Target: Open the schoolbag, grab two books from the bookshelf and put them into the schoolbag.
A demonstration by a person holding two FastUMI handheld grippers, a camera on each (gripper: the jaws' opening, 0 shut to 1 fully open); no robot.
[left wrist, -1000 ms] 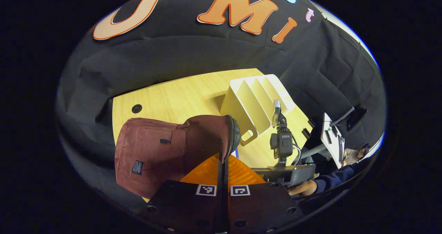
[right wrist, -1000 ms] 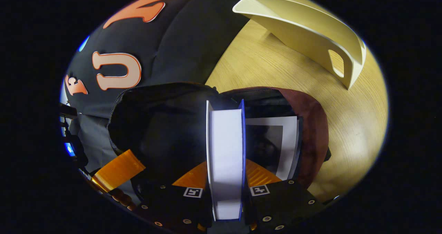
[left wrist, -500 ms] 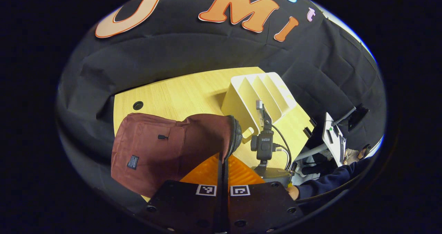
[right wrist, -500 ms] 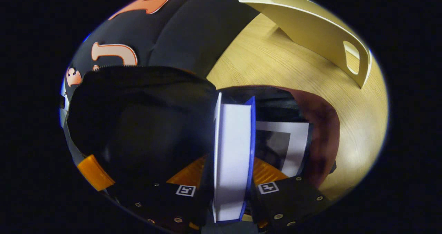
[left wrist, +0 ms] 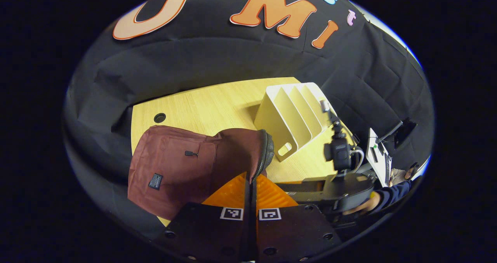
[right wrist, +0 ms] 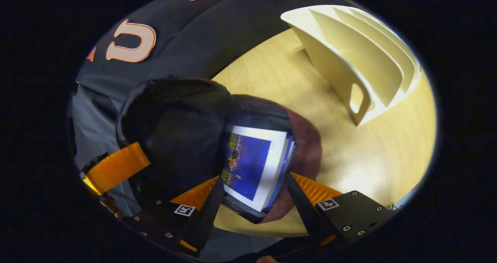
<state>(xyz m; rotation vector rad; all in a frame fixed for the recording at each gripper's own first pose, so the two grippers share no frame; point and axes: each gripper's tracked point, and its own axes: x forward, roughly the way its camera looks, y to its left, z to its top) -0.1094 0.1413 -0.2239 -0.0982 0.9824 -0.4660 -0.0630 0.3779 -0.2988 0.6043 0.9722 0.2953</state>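
Now right gripper [right wrist: 254, 201] fingers spread wide, empty, low in frame over the open schoolbag [right wrist: 303, 154]. Left gripper [left wrist: 252, 183] fingers pressed together, pinching the bag's zipper rim. Two books [right wrist: 254, 166] inside, mid-frame. One bookshelf [right wrist: 361, 68], upper right, slots bare. Probably done, bar letting go.

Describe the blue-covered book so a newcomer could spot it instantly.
On the wooden table lies a maroon schoolbag with its mouth open. The book sits inside that mouth, topmost: a blue picture cover with a white border.
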